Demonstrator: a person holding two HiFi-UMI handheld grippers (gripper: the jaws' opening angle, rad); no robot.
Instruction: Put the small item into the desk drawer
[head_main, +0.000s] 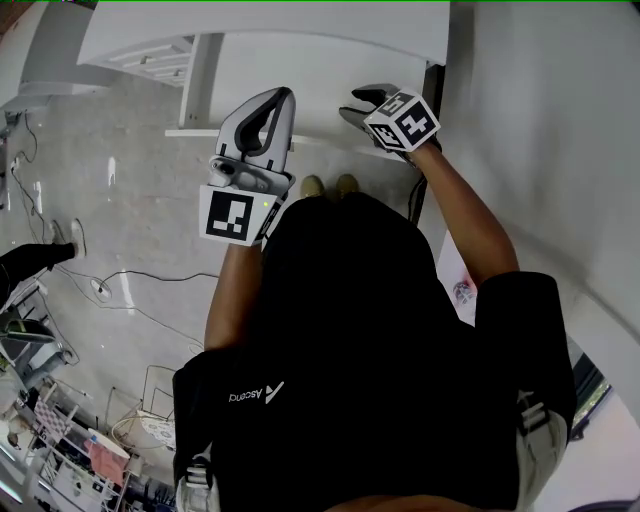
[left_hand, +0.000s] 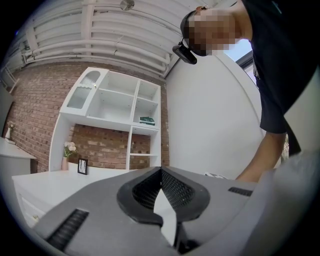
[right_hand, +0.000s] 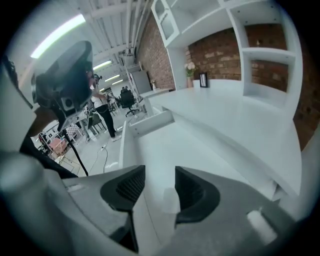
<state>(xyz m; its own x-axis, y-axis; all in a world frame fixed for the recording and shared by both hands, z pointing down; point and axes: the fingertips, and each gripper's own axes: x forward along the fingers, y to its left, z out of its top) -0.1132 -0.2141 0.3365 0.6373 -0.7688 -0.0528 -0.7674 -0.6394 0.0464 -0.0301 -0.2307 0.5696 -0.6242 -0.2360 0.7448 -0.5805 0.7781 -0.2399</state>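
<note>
**Both tongs over the white table, nothing gripped**

The left tongs (head_main: 275, 100) are closed tip to tip on nothing and point upward, seemingly idle. The right tongs (head_main: 362, 103) stand apart, aimed along the table (right_hand: 220, 130) toward what looks like an open drawer (right_hand: 150, 121), probably ready to reach. I cannot pick out the small item; a pale blur (right_hand: 170, 200) low between the right jaws may be it. Around them are a brick wall (left_hand: 105, 145), white shelves (left_hand: 120, 100) and a cabled grey floor (head_main: 120, 200).
</note>
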